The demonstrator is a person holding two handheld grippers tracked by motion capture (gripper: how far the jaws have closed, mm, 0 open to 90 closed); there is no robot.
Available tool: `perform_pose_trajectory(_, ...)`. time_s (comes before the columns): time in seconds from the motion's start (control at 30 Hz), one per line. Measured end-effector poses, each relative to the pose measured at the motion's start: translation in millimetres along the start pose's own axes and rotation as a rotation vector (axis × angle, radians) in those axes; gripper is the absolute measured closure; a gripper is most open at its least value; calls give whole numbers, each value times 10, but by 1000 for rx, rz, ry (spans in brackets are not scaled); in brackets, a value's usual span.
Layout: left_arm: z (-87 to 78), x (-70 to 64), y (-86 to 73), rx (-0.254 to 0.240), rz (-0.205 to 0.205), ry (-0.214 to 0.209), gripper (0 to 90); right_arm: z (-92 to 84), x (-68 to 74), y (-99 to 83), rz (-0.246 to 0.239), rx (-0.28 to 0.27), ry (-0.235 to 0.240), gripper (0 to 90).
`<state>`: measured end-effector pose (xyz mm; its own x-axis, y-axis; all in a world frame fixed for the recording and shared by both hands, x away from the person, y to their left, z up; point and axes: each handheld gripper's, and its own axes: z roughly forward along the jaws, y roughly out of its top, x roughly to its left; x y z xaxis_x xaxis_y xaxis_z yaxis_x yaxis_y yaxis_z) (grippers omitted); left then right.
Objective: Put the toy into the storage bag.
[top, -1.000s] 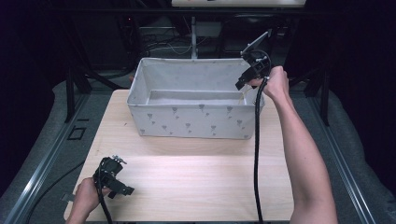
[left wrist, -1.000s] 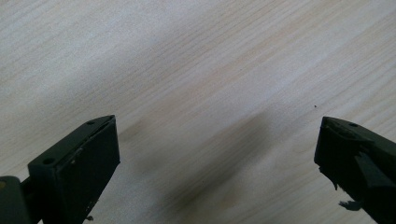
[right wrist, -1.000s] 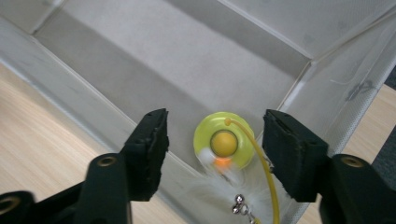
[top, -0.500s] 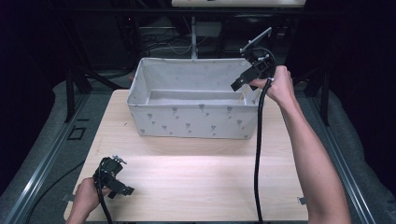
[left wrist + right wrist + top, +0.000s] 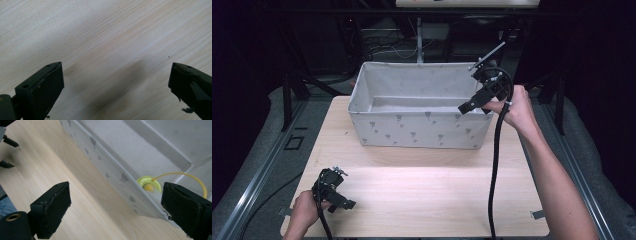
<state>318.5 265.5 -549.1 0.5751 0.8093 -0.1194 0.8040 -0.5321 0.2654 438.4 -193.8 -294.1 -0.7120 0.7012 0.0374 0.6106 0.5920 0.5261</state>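
- One fabric bin (image 5: pixel 419 131), grey-white with small dark printed marks, stood at the far middle of the one wooden table (image 5: pixel 422 190), open side up, presumably for reaching in from above.
- One yellow-green round item (image 5: pixel 149 185) with a thin yellow cord lay inside the bin against its near wall, at the right end; its kind could not be told.
- Right gripper (image 5: pixel 477 97): one, held over the bin's right near corner, jaws spread and empty, angled down, apparently to reach that item.
- Left gripper (image 5: pixel 333 192): one, parked low at the near left of the table, jaws spread, holding nothing, probably kept clear of the work.
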Motion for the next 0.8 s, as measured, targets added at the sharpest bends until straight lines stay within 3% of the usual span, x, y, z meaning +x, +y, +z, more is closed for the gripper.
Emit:
perform_pose_trajectory(0.5, 9, -6, 4, -1, 8, 2, 3, 237, 343, -402, -64, 4, 30, 77)
perform_pose_trajectory(0.8, 16, -12, 3, 2, 7, 0, 3, 449, 481, -642, -86, 25, 76, 75)
